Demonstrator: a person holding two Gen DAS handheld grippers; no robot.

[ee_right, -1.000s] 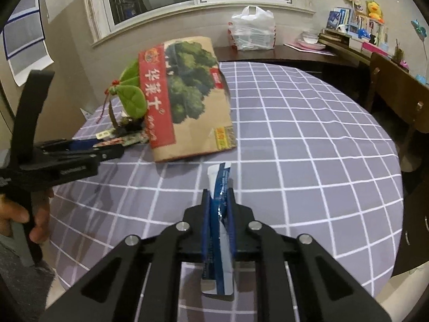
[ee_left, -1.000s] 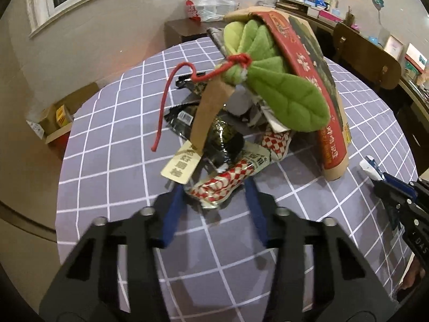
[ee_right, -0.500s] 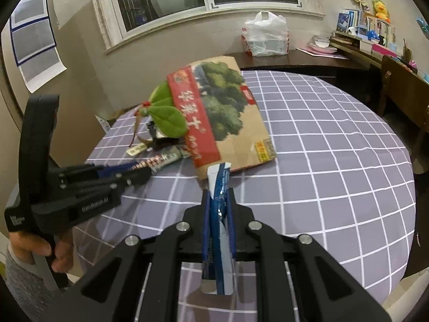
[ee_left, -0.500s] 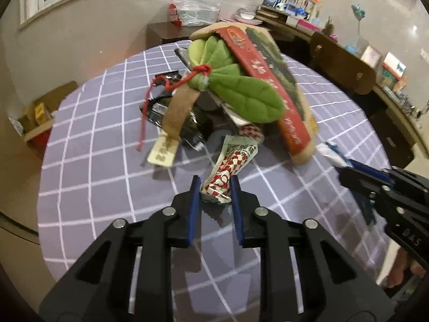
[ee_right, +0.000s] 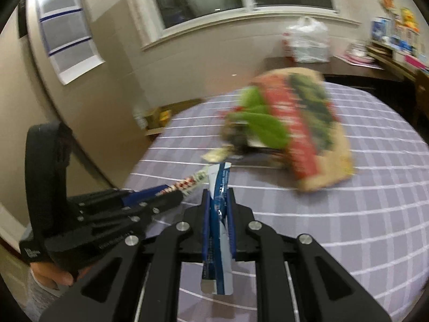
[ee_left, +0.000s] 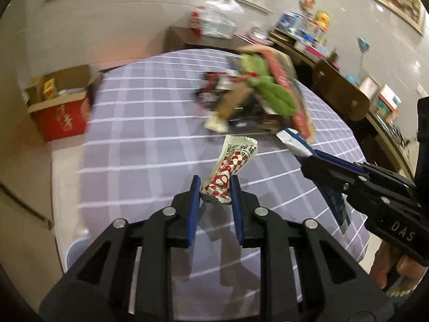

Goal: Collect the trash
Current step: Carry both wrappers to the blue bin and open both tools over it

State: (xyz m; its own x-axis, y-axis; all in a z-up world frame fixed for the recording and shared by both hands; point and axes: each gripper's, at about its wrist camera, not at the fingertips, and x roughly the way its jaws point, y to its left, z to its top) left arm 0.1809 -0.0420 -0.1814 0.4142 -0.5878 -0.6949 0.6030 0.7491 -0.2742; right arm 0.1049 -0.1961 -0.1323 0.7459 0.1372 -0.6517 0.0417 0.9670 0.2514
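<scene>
My left gripper (ee_left: 213,187) is shut on a red-and-white checked snack wrapper (ee_left: 232,165) and holds it above the table; it also shows in the right wrist view (ee_right: 191,182). My right gripper (ee_right: 218,196) is shut on a blue-and-white wrapper (ee_right: 219,187), which also shows in the left wrist view (ee_left: 292,142). On the purple checked tablecloth (ee_left: 139,134) lies a brown paper bag (ee_right: 308,131) with a red band, a green leaf-shaped plush (ee_left: 270,91) and dark wrappers (ee_left: 241,115) beside it.
A red cardboard box (ee_left: 61,107) sits on the floor left of the table. A white plastic bag (ee_right: 308,40) stands on a dark side table by the wall. A wooden chair (ee_left: 340,91) and cluttered shelves are at the right.
My left gripper closed on the checked wrapper, lifted it off the table and pulled back from the pile. My right gripper, still holding the blue wrapper, moved left toward the left gripper.
</scene>
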